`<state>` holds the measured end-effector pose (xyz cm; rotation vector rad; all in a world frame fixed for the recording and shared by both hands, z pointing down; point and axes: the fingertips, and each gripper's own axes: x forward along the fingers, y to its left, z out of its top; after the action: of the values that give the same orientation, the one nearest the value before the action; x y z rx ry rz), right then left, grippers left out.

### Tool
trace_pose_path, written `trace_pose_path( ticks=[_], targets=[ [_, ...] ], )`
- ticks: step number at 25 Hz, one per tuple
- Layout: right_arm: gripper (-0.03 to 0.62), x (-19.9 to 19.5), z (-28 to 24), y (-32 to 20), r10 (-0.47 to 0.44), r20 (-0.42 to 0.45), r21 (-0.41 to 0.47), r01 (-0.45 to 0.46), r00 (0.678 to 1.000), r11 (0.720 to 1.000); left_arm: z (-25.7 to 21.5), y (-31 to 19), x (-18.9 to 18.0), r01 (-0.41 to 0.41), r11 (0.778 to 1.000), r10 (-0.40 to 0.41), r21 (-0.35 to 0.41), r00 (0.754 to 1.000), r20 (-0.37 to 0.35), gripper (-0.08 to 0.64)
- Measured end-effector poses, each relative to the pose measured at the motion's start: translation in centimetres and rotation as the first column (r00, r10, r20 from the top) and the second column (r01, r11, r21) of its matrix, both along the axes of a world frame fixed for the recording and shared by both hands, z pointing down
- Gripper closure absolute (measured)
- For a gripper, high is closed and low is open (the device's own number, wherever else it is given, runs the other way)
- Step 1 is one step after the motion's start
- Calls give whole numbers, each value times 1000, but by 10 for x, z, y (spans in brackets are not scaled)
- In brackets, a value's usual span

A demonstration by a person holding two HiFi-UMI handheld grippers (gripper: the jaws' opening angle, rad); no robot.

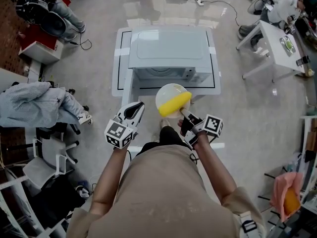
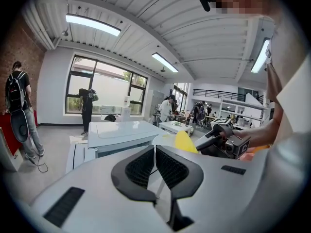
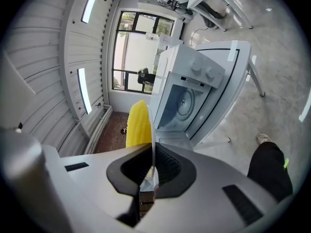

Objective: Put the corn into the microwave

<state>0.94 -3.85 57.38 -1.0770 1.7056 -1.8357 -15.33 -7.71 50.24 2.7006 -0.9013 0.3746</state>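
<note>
A yellow corn cob (image 1: 175, 103) lies on a round white plate (image 1: 167, 93), held in the air just in front of the white microwave (image 1: 168, 51). My right gripper (image 1: 184, 114) is shut on the plate's near rim. In the right gripper view the plate (image 3: 152, 130) runs edge-on between the jaws of the right gripper (image 3: 152, 152), with the corn (image 3: 138, 124) left of it and the microwave (image 3: 187, 98) beyond; its round turntable shows at the front. My left gripper (image 1: 136, 110) hangs left of the plate, shut and empty. The left gripper (image 2: 155, 148) faces the microwave (image 2: 121, 131), with the corn (image 2: 185, 142) to its right.
The microwave stands on a low white table (image 1: 120, 78) with a black border line. A chair draped with clothes (image 1: 34, 105) is at the left, and another white table (image 1: 280, 43) at the back right. People stand at the far left (image 2: 17, 110). Cables (image 1: 213, 3) cross the floor.
</note>
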Motion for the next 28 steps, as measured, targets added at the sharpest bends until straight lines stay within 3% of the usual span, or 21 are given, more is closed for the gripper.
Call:
trace_pose_path(
  ticks=[15, 28],
  targets=[
    [577, 10, 41, -75, -164, 0, -18, 164, 986, 986, 25, -54, 32, 89, 994, -84, -65, 994, 66, 557],
    [577, 9, 81, -91, -133, 19, -61, 134, 991, 989, 40, -76, 45, 58, 996, -51, -74, 995, 89, 557]
  ],
)
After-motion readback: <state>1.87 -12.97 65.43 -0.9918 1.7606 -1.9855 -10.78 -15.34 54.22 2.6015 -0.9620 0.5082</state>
